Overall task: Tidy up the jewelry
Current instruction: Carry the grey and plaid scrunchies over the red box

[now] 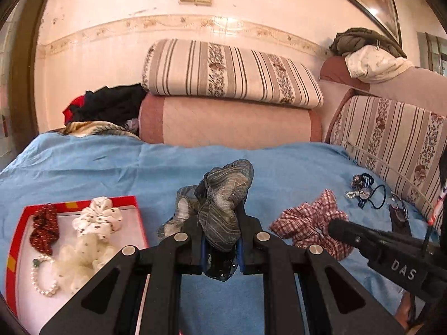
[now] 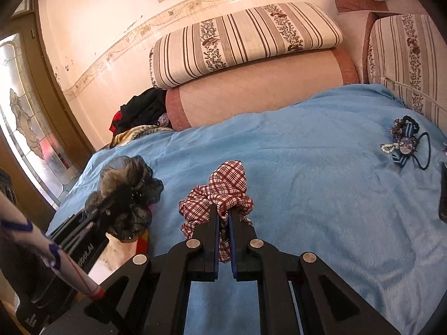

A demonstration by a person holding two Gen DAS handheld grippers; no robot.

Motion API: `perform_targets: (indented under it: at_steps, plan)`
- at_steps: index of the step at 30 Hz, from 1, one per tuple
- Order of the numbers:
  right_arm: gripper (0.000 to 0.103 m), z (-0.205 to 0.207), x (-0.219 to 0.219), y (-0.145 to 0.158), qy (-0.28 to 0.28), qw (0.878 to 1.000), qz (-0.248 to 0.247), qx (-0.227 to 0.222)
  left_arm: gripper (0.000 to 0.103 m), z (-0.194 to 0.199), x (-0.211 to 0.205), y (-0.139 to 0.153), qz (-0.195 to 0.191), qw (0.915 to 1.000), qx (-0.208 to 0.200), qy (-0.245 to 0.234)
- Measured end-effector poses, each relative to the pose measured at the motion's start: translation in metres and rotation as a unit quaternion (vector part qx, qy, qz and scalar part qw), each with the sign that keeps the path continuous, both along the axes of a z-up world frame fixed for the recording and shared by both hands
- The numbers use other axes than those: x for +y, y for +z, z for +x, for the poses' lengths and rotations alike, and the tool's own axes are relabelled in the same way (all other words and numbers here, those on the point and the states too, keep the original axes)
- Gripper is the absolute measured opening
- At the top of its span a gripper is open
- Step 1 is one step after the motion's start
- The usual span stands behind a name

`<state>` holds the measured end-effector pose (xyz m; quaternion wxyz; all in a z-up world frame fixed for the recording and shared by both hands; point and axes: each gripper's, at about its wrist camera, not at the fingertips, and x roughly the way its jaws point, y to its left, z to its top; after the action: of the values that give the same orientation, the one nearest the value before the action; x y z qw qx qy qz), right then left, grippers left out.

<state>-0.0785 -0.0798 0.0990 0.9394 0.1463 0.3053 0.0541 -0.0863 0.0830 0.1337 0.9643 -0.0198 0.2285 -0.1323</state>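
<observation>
Left gripper is clamped on the grey scrunchie, held up off the blue sheet just beside the red tray. Right gripper is pinched tight on the plaid scrunchie, lifted over the sheet. In the tray lie a white scrunchie, a dark red one and a pearl bracelet; more jewelry sits well apart near the striped cushion.

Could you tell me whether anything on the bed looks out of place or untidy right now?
Nothing looks damaged or spilled. A small tangle of hair ties and beads lies loose on the blue cover near the striped cushion, far from the red tray holding the sorted pieces.
</observation>
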Motion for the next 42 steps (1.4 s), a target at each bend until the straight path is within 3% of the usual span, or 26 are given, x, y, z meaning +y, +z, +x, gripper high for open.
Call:
perform_targets:
  at_steps: [17,29,42]
  plan:
    - [0.007,-0.053,0.031,0.026,0.036,0.999,-0.008,-0.027,0.015,-0.058,0.040,0.007,-0.003,0.9993,0.000,0.037]
    - [0.007,-0.053,0.058,0.027,0.065,0.997,-0.019,-0.021,0.015,-0.062,0.066,0.014,-0.016,0.9980,-0.007,0.061]
    - [0.007,-0.035,0.105,0.013,0.122,0.992,-0.016,-0.004,0.015,-0.059,0.136,0.013,-0.042,0.9912,0.005,0.125]
